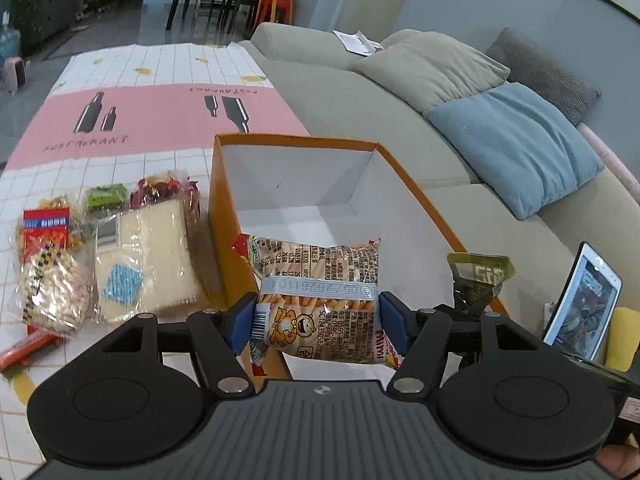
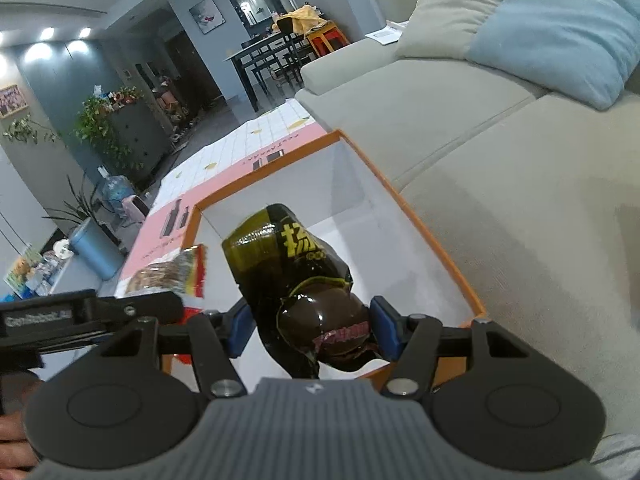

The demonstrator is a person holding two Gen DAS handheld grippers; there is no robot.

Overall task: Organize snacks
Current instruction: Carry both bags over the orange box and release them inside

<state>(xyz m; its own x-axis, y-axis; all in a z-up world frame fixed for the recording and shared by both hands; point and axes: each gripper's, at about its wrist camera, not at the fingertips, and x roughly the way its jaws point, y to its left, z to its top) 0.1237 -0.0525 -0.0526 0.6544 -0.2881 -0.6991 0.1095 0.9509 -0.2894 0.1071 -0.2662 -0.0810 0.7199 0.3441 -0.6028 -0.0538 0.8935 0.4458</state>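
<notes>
The left gripper [image 1: 317, 320] clamps a clear packet of orange snack sticks [image 1: 320, 296], printed with a cartoon face and barcode, above the near rim of the orange box [image 1: 224, 216], whose white inside is bare. The right gripper [image 2: 308, 330] grips a glossy dark olive pouch [image 2: 288, 264] with yellow lettering over the same box.

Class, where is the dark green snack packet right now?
In the right wrist view, the dark green packet is clamped in the right hand-held gripper, above the near end of the orange box, with the sofa to its right.
</notes>
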